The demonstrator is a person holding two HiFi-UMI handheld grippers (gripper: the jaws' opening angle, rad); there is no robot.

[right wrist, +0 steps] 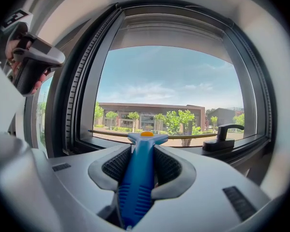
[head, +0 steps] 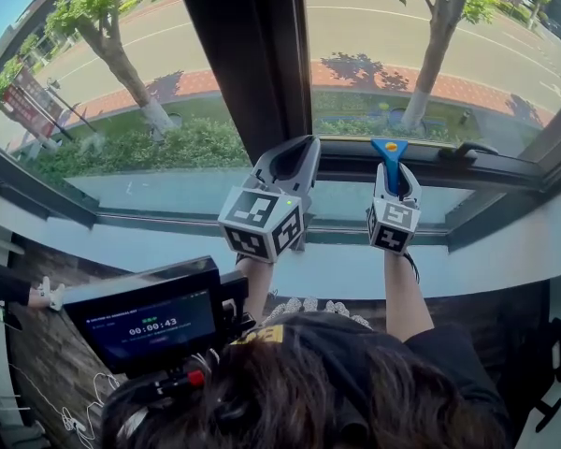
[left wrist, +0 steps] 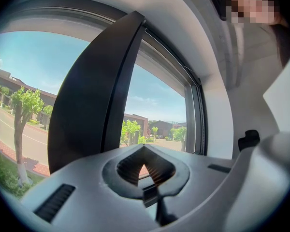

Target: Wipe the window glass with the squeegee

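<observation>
Squeegee (right wrist: 135, 187) between right tongs (right wrist: 143, 153)

Squeegee (head: 390, 150), right of the window post (head: 252, 54): the handle's lower end is hidden between the closed jaws of the right gripper (right wrist: 142, 151). Monitor (head: 154, 321), below the post: the small print above the timer is rendered too small to be read.

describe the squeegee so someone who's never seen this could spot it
Find the right window pane, then the right gripper raised at its bottom frame. The squeegee is the blue tool with an orange dot clamped in its jaws; the left gripper alongside is shut, empty.
</observation>
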